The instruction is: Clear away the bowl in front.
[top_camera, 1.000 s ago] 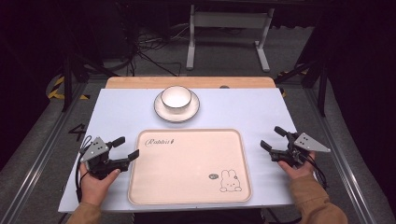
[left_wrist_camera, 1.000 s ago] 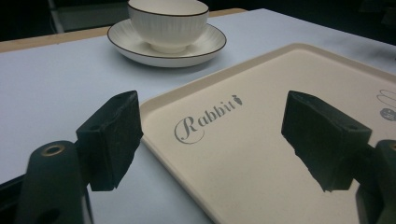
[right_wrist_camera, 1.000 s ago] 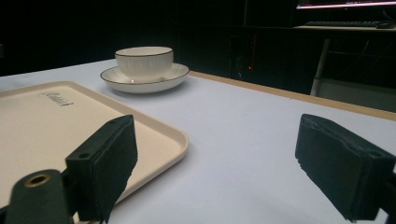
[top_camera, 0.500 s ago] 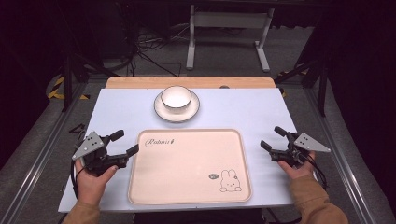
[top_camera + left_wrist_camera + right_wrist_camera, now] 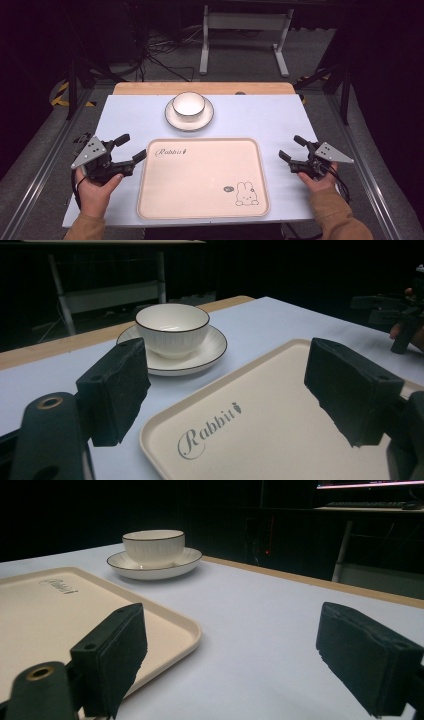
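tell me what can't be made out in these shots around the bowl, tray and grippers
- Bowl bottom, inside: hidden by its own wall in both gripper views; too small in the high view.
- Saucer centre: covered by the bowl.
- Tray near edge: cut off by the bottom edge and the open left gripper jaws in the left gripper view.
- Tray's small mark beside the rabbit: too small to read, high view.
- Right gripper: open; body cut off below.

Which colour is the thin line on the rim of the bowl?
Dark, nearly black, on the white bowl; clearest in the left gripper view.
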A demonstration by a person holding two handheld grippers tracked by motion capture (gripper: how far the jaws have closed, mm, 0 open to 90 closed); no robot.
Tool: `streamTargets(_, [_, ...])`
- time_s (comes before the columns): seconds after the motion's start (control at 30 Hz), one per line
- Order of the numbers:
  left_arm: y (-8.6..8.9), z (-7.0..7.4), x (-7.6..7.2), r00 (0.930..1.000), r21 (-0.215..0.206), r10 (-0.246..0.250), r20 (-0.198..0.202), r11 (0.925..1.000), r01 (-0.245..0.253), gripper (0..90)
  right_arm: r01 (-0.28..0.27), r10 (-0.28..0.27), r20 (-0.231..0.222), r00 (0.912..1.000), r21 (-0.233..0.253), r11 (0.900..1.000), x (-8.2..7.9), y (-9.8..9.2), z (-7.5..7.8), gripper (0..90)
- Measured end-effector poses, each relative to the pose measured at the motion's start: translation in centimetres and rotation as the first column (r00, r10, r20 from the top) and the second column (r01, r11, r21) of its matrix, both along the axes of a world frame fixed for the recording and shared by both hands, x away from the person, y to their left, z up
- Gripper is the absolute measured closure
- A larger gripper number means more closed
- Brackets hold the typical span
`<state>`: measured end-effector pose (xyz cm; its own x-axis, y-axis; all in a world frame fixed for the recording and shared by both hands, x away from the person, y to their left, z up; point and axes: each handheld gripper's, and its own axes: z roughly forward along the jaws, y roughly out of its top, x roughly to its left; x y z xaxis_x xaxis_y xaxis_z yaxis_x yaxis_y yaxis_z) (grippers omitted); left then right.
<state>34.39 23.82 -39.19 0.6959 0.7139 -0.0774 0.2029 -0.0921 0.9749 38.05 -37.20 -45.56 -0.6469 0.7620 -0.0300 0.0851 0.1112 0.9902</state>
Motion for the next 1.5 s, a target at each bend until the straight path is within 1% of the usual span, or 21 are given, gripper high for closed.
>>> streamTargets(0.13, [-0.3,0.3,0.4,1.0000,0.004,-0.010,0.002,0.9999,0.010,19.3,0.000,0.000,-0.001,1.0000,0.004,1.000,0.0,0.0,0.0,14.0])
streamTargets(0.2, [-0.6,0.3,0.9,0.9999,0.018,-0.014,-0.005,0.9997,0.014,19.3,-0.002,0.002,0.002,1.0000,-0.001,1.000,0.0,0.0,0.0,14.2])
streamTargets(0.23, [-0.6,0.3,0.9,0.9999,0.018,-0.014,-0.005,0.9997,0.014,19.3,-0.002,0.002,0.002,1.0000,-0.001,1.000,0.0,0.0,0.0,14.2])
streamTargets(0.3, [-1.0,0.3,1.5,0.9997,0.032,-0.022,-0.011,0.9992,0.022,19.3,-0.001,0.001,-0.001,1.0000,0.003,1.000,0.0,0.0,0.0,14.1])
streamTargets(0.33, [-1.0,0.3,1.5,0.9997,0.032,-0.022,-0.011,0.9992,0.022,19.3,-0.001,0.001,-0.001,1.0000,0.003,1.000,0.0,0.0,0.0,14.1])
streamTargets(0.53, [-2.2,0.6,3.0,0.9989,0.042,-0.044,-0.018,0.9981,0.045,19.3,-0.001,0.001,0.000,1.0000,0.001,1.000,0.0,0.0,0.0,14.0])
streamTargets(0.67, [-2.9,0.6,3.8,0.9981,0.050,-0.057,-0.023,0.9971,0.058,19.3,-0.001,0.001,0.002,1.0000,-0.001,1.000,0.0,0.0,0.0,14.0])
streamTargets(0.7, [-3.1,0.6,3.9,0.9978,0.053,-0.060,-0.030,0.9967,0.061,19.3,-0.001,0.001,0.002,1.0000,-0.001,1.000,0.0,0.0,0.0,14.0])
streamTargets(0.83, [-3.9,0.7,4.9,0.9972,0.058,-0.069,-0.030,0.9958,0.070,19.2,-0.002,0.002,0.001,1.0000,-0.001,1.000,0.0,0.0,0.0,13.9])
streamTargets(0.9, [-4.0,0.8,5.1,0.9968,0.060,-0.072,-0.034,0.9954,0.074,19.3,-0.002,0.002,0.000,1.0000,0.000,1.000,0.0,0.0,0.0,13.9])
streamTargets(1.03, [-5.0,0.9,6.3,0.9958,0.067,-0.083,-0.038,0.9940,0.086,19.2,0.002,-0.002,-0.006,1.0000,0.003,1.000,0.0,0.0,0.0,14.0])
streamTargets(1.1, [-5.3,1.0,6.8,0.9954,0.073,-0.087,-0.041,0.9933,0.089,19.2,0.003,-0.003,-0.006,1.0000,0.004,1.000,0.0,0.0,0.0,14.0])
streamTargets(1.13, [-5.3,1.0,6.8,0.9954,0.073,-0.087,-0.041,0.9933,0.089,19.2,0.003,-0.003,-0.006,1.0000,0.004,1.000,0.0,0.0,0.0,14.0])
streamTargets(1.17, [-5.7,1.0,7.3,0.9950,0.079,-0.086,-0.051,0.9928,0.090,19.3,0.002,-0.002,-0.003,1.0000,0.003,1.000,0.0,0.0,0.0,14.0])
streamTargets(1.2, [-5.7,1.0,7.3,0.9950,0.079,-0.086,-0.051,0.9928,0.090,19.3,0.002,-0.002,-0.003,1.0000,0.003,1.000,0.0,0.0,0.0,14.0])
streamTargets(1.23, [-6.0,1.0,7.8,0.9957,0.089,-0.075,-0.055,0.9929,0.080,19.4,0.004,-0.004,-0.006,1.0000,0.005,1.000,0.0,0.0,0.0,14.0])
streamTargets(1.3, [-6.1,1.0,8.0,0.9960,0.093,-0.071,-0.055,0.9928,0.075,19.5,0.005,-0.005,-0.007,1.0000,0.006,1.000,0.0,0.0,0.0,14.0])
streamTargets(1.33, [-6.4,0.9,8.4,0.9952,0.087,-0.074,-0.064,0.9930,0.080,19.5,0.005,-0.005,-0.008,1.0000,0.006,1.000,0.0,0.0,0.0,14.0])
streamTargets(1.5, [-7.5,1.2,9.6,0.9939,0.100,-0.087,-0.067,0.9905,0.094,19.5,0.008,-0.008,-0.008,0.9999,0.007,1.000,0.0,0.0,0.0,14.1])
